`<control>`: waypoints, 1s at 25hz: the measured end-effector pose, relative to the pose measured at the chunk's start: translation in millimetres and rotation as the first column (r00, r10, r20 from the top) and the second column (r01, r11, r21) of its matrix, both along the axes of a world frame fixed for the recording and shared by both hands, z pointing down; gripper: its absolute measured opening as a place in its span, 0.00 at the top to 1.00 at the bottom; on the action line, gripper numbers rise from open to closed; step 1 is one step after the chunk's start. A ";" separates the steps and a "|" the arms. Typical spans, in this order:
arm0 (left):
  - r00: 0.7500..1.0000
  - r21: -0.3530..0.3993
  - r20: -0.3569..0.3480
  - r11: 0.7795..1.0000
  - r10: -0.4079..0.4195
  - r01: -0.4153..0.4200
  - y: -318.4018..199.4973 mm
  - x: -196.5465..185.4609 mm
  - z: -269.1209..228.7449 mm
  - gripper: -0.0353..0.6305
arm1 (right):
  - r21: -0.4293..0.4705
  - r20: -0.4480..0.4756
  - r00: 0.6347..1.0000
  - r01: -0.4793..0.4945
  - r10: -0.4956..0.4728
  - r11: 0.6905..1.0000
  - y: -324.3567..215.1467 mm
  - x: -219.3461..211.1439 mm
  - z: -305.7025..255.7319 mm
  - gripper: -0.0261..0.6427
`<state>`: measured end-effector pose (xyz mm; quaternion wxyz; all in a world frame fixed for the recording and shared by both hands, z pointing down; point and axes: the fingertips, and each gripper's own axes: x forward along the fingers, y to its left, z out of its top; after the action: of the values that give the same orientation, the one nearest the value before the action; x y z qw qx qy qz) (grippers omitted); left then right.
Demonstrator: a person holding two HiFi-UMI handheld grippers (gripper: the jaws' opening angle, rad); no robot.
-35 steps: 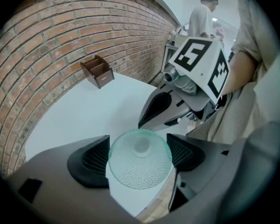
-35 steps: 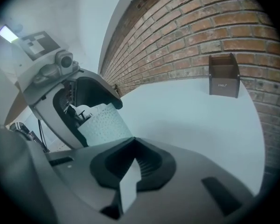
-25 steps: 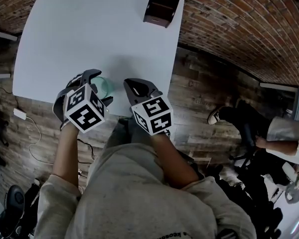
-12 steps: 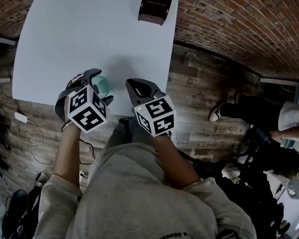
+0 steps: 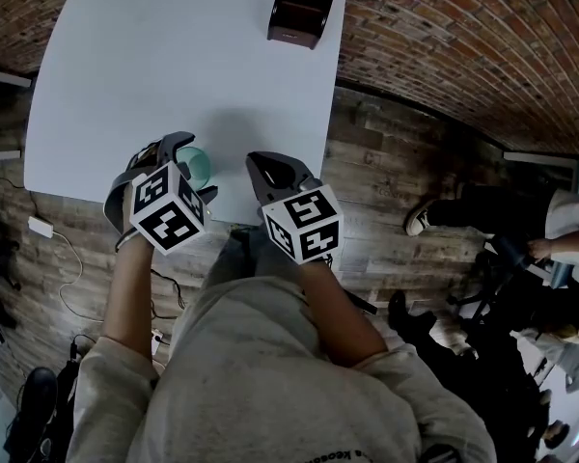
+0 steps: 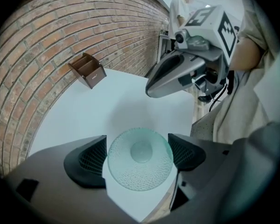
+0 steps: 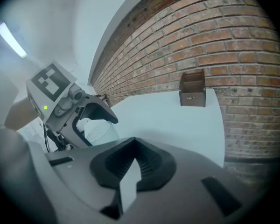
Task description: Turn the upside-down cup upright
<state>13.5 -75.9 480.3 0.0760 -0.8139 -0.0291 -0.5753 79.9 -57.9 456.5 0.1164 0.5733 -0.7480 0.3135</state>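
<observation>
Two tongs at the near edge of the table [image 5: 174, 56]: left tongs [image 6: 139, 154] spread wide, pads flanking the glass cup [image 5: 197, 163] standing there, no grip evident; right tongs [image 7: 130, 169] fully closed, empty, just beside

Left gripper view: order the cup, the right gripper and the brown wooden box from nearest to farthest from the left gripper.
1. Cup: directly between the jaws, bottom centre.
2. Right gripper: beyond the cup, upper right.
3. Brown wooden box: farthest, upper left, near the brick wall.
</observation>
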 end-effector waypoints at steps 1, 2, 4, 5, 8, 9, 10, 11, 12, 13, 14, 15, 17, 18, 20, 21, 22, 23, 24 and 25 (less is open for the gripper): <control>1.000 -0.001 -0.002 1.000 -0.004 0.004 -0.7 -0.2 0.4 0.34 | -0.001 0.000 1.000 0.000 0.000 1.000 0.0 0.0 0.2 0.95; 1.000 -0.004 -0.004 1.000 -0.008 0.008 -1.0 -0.1 0.4 0.32 | -0.001 0.000 1.000 0.000 0.000 1.000 0.1 0.1 0.4 0.95; 1.000 -0.014 -0.014 1.000 -0.014 0.014 -0.5 1.1 -0.3 0.29 | -0.004 0.000 1.000 -0.001 0.001 1.000 0.3 0.6 1.1 0.95; 1.000 -0.017 -0.019 1.000 -0.016 0.016 -0.3 1.9 -0.8 0.28 | -0.005 0.000 1.000 -0.001 0.001 1.000 0.3 0.7 1.6 0.95; 0.999 -0.020 -0.029 1.000 -0.020 0.020 -0.4 2.3 -1.9 0.25 | -0.006 -0.003 1.000 0.000 0.000 1.000 0.2 -0.3 2.9 0.95; 0.999 -0.019 -0.034 1.000 -0.024 0.023 -0.6 2.2 -3.1 0.25 | -0.005 -0.004 1.000 0.001 -0.001 1.000 0.3 -0.5 2.9 0.95; 0.999 -0.017 -0.045 0.999 -0.031 0.030 -1.1 2.4 -6.0 0.25 | -0.003 -0.006 1.000 0.001 -0.001 1.000 0.6 -0.6 2.3 0.95; 0.997 -0.012 -0.065 0.999 -0.043 0.042 -2.0 2.7 -11.6 0.25 | 0.000 -0.009 1.000 0.002 -0.002 1.000 0.9 -0.4 1.0 0.95; 0.993 -0.005 -0.097 0.998 -0.060 0.060 -3.4 3.1 -20.7 0.25 | 0.006 -0.012 1.000 0.004 -0.003 1.000 1.0 0.0 -1.2 0.95; 0.987 0.003 -0.141 0.997 -0.082 0.083 -5.3 3.2 -33.4 0.25 | 0.013 -0.015 1.000 0.005 -0.005 1.000 1.0 0.7 -4.4 0.95; 0.975 0.007 -0.195 0.994 -0.108 0.112 -7.3 2.9 -48.8 0.25 | 0.024 -0.018 1.000 0.006 -0.006 1.000 0.7 1.5 -9.1 0.95; 0.956 0.007 -0.257 0.989 -0.141 0.147 -9.9 2.2 -66.0 0.25 | 0.039 -0.021 1.000 0.007 -0.006 0.999 -0.2 2.5 -15.7 0.95; 0.889 -0.009 -0.395 0.969 -0.232 0.249 -18.3 0.7 -99.5 0.25 | 0.087 -0.025 1.000 0.013 -0.011 0.996 -5.1 3.1 -34.6 0.95; 0.841 -0.014 -0.462 0.950 -0.282 0.311 -23.5 -1.1 -112.0 0.26 | 0.116 -0.027 1.000 0.019 -0.016 0.993 -8.5 1.3 -46.0 0.95; 0.738 0.013 -0.574 0.897 -0.355 0.442 -31.0 -9.7 -127.9 0.60 | 0.170 -0.032 0.999 0.033 -0.028 0.985 -13.7 -8.9 -68.4 0.95; 0.691 0.028 -0.618 0.868 -0.375 0.496 -30.4 -14.7 -133.1 0.93 | 0.194 -0.037 0.999 0.046 -0.039 0.980 -14.8 -16.7 -78.7 0.95; 0.654 0.028 -0.648 0.846 -0.390 0.532 -26.0 -18.5 -137.0 0.93 | 0.219 -0.044 0.998 0.062 -0.054 0.974 -15.2 -25.2 -89.0 0.95; 0.627 0.019 -0.667 0.831 -0.404 0.556 -19.5 -21.2 -140.3 0.94 | 0.247 -0.049 0.996 0.079 -0.070 0.966 -15.1 -33.4 -100.4 0.95; 0.599 0.009 -0.683 0.816 -0.417 0.578 -12.8 -24.3 -145.1 0.94 | 0.278 -0.048 0.995 0.093 -0.083 0.956 -13.9 -41.3 -113.3 0.95; 0.565 -0.004 -0.703 0.797 -0.431 0.604 -6.3 -28.9 -152.6 0.93 | 0.308 -0.044 0.995 0.102 -0.093 0.946 -10.6 -48.8 -127.5 0.95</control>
<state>-15.4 -82.2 327.6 0.0045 -0.9206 0.3109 -0.2362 31.2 -68.5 329.0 0.0511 0.5511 -0.8136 0.1778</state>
